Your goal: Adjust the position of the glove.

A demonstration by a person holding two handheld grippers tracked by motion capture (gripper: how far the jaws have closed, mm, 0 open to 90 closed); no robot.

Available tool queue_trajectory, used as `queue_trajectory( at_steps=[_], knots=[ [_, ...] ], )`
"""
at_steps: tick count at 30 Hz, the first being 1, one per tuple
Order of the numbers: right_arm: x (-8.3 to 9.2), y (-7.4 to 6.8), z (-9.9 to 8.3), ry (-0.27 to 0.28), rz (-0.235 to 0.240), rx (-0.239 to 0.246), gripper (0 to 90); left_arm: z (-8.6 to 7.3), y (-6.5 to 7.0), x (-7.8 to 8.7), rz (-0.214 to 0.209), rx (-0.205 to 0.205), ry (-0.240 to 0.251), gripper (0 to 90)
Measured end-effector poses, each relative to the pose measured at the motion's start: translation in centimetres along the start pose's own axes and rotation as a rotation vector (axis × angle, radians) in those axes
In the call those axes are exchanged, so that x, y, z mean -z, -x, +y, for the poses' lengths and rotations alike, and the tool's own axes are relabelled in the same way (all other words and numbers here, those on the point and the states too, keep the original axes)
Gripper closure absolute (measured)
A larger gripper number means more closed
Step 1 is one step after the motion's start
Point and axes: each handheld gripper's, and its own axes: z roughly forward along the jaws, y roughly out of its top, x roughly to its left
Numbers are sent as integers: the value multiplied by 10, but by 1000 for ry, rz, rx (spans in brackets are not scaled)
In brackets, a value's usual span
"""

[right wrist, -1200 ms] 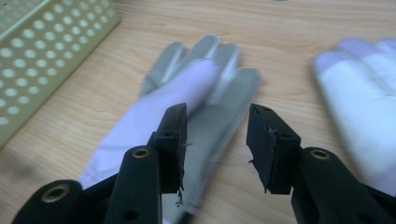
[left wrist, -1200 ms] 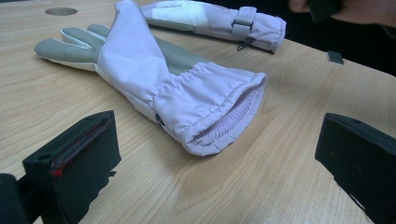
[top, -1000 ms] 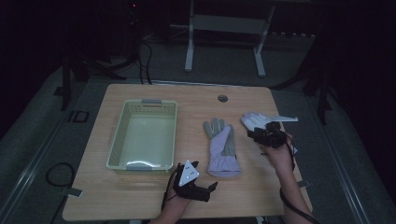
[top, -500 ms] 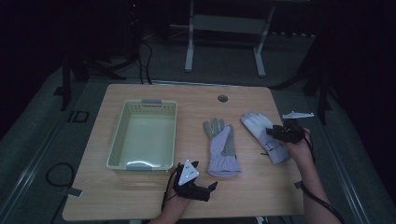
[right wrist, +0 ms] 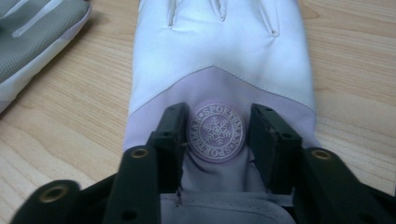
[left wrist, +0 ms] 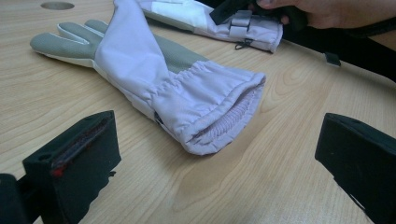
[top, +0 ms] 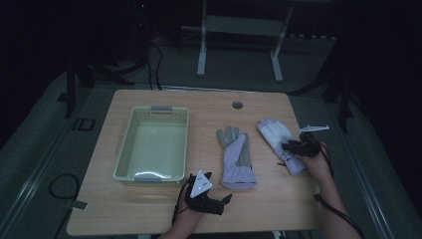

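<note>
Two pale lilac gloves lie on the wooden table (top: 149,214). The middle glove (top: 238,159) lies grey palm up, its cuff toward me. My left gripper (top: 219,199) rests open just short of that cuff (left wrist: 219,121), not touching it. The right glove (top: 274,133) lies back up. My right gripper (top: 287,148) is down on its wrist end. Its jaws have just been closing and stand either side of the round snowflake badge (right wrist: 218,132). Their tips rest on the fabric, which looks flat rather than pinched.
A pale green plastic basket (top: 124,149) stands empty on the left half of the table. A round cable hole (top: 237,105) sits near the far edge. The right glove lies close to the table's right edge. A metal frame (top: 239,30) stands on the floor beyond.
My right hand has shifted to the right and sunk onto the right glove's wrist end. The left gripper and both gloves have stayed put.
</note>
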Motion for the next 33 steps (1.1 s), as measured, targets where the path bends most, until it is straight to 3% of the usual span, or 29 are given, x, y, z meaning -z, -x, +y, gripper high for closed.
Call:
queue_trajectory(
  at_steps=[2,4,8,9,12,16,19,23,26,33],
  knots=[
    [0,-2,1,-8,-7,5,624,0,0,0,2,-2,0,0],
    [1,-10,3,-18,-52,26,713,0,0,0,2,-2,0,0],
    [10,-16,7,23,-66,-19,764,0,1,0,5,-5,-1,0],
    [22,-19,11,55,-83,-60,777,0,1,0,4,-5,-1,0],
    [41,-26,17,98,-74,-108,786,0,1,0,5,-3,-1,0],
    [67,-42,24,140,-120,-113,786,0,1,0,8,-6,-2,0],
    [84,-53,26,171,-136,-146,786,0,1,0,7,-8,-3,0],
    [99,-65,19,209,-202,-179,784,0,2,0,7,-12,-2,0],
    [101,-73,8,208,-248,-189,784,0,2,0,7,-12,-4,0],
    [82,-80,-18,150,-235,-269,783,0,2,0,9,-14,-2,0]
  ],
)
